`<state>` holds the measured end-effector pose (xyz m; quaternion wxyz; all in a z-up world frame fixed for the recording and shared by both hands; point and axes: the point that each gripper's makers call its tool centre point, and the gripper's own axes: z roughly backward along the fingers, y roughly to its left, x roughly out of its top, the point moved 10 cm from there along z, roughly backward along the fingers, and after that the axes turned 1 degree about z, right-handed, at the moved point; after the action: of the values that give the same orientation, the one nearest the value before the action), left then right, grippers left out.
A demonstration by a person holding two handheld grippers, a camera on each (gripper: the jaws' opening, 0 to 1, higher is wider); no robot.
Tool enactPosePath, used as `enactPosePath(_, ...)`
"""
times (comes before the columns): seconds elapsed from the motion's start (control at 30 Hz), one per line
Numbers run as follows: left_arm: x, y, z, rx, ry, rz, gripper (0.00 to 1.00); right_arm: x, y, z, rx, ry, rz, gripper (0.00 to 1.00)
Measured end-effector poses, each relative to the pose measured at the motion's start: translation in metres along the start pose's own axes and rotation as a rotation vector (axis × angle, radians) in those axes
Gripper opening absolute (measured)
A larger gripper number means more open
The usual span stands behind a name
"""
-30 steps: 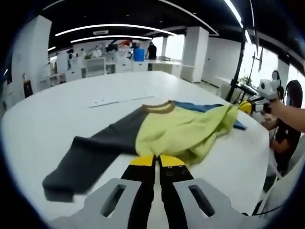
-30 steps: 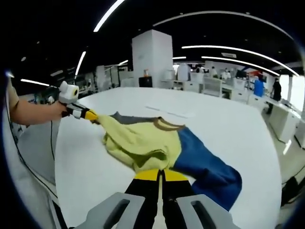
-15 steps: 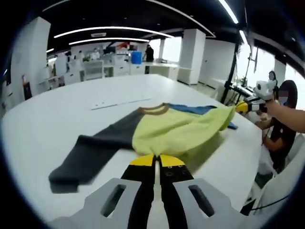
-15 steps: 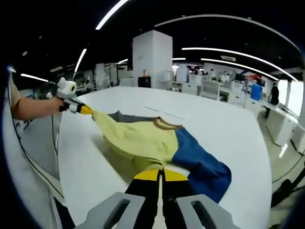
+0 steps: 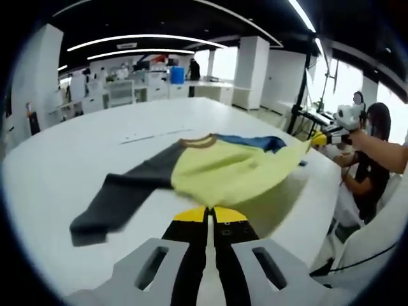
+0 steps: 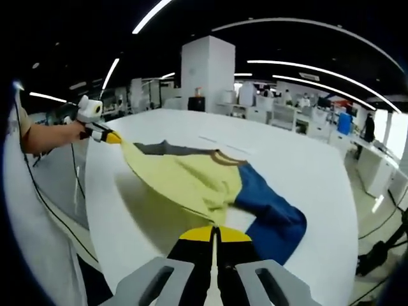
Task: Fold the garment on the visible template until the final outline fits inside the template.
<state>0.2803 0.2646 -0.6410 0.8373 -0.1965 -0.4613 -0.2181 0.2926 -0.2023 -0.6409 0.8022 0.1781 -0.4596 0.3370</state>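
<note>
White table (image 5: 76, 146) in an open office; both tools (image 5: 209, 215) (image 6: 214, 233) clamped on the garment (image 5: 223, 175), now stretched tauter, lifted.

White table (image 5: 76, 146) is filling frame centre; colour-block sweatshirt (image 5: 210, 172) is lying on it mid-frame, grey sleeve (image 5: 115, 201) lower left, pale strip (image 5: 153, 135) lying beyond it, upper centre.

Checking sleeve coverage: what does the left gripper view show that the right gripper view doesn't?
Left gripper view: the grey sleeve at full length, and the right tool pinching a yellow corner. Right gripper view: the blue sleeve spread out, and the left tool pinching the other corner. Both: the yellow body stretched between the tools over the white table.
</note>
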Motion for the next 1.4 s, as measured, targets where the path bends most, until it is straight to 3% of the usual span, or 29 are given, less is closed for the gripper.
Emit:
enactPosePath(0.97,-0.049,-0.009,0.031,-0.030,0.148,0.065,0.00,-0.028,0.035,0.004,0.173,0.230,-0.102,0.00)
enactPosePath(1.4,-0.083,-0.015,0.042,-0.066,0.265,0.130,0.00,-0.047,0.055,-0.002,0.252,0.340,-0.100,0.00)
